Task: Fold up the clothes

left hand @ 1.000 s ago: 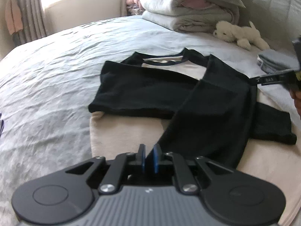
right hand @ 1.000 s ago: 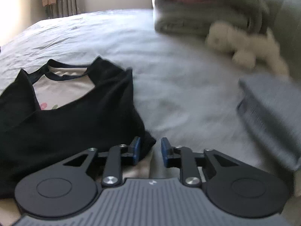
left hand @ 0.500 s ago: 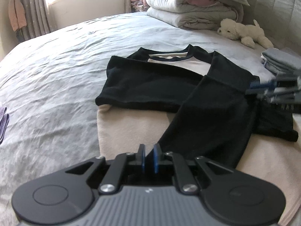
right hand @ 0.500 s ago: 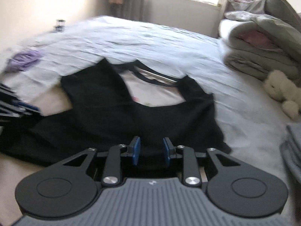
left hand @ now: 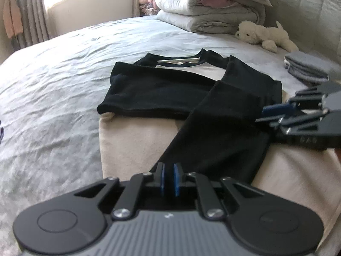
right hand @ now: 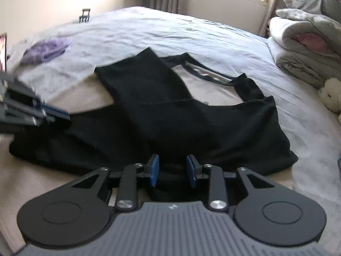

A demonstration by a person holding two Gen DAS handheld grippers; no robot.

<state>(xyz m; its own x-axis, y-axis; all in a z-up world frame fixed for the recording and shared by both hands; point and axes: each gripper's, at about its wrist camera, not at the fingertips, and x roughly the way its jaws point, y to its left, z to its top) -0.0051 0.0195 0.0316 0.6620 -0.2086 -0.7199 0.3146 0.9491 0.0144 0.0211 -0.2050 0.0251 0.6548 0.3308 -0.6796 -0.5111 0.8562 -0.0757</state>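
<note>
Shirt [left hand: 170,93]: matte black sleeves, cream body

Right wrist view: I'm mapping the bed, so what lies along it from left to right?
Purple cloth → black shirt → folded duvet → plush toy.

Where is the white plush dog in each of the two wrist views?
Left wrist: the white plush dog lies upper right, below the folded duvets.
Right wrist: only part of it shows at the right edge, below the same duvets.
Shared landmark: the black shirt.
</note>
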